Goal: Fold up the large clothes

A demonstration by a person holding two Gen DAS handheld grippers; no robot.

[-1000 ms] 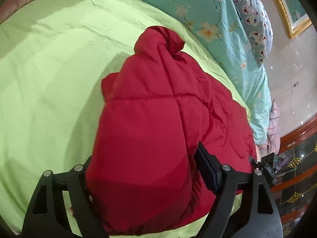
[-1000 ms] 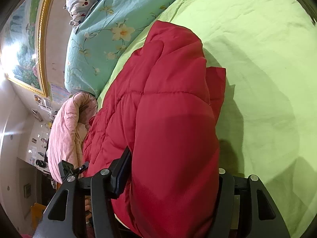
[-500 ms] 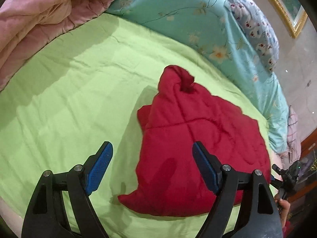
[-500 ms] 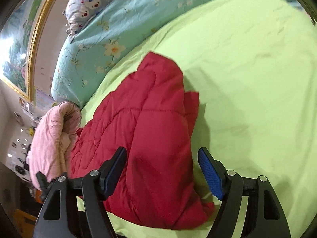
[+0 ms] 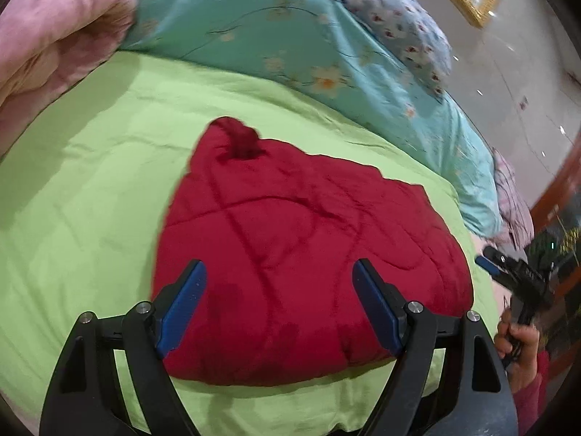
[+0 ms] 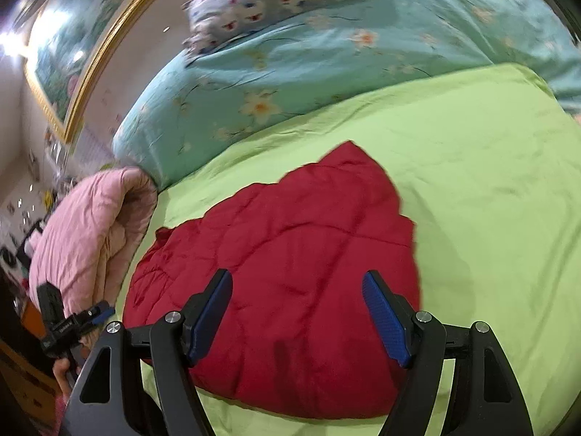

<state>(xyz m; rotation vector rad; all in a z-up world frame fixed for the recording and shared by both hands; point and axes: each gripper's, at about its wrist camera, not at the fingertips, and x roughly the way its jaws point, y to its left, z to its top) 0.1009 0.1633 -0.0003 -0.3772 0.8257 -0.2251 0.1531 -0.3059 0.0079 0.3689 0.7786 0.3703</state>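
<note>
A red quilted jacket (image 5: 297, 254) lies folded in a compact bundle on the green bedsheet (image 5: 90, 189); it also shows in the right wrist view (image 6: 290, 272). My left gripper (image 5: 277, 287) is open and empty, held above the jacket's near edge. My right gripper (image 6: 296, 298) is open and empty, also above the jacket's near edge. The right gripper shows at the right edge of the left wrist view (image 5: 515, 276), and the left gripper shows at the lower left of the right wrist view (image 6: 69, 323).
A teal floral duvet (image 5: 290, 36) and a patterned pillow (image 5: 392, 21) lie along the far side of the bed. A rolled pink quilt (image 6: 83, 232) lies at one end. A gold-framed picture (image 6: 72, 72) hangs on the wall.
Both grippers have let go of the red jacket and pulled back and up from it. The jacket now lies folded on the sheet.
</note>
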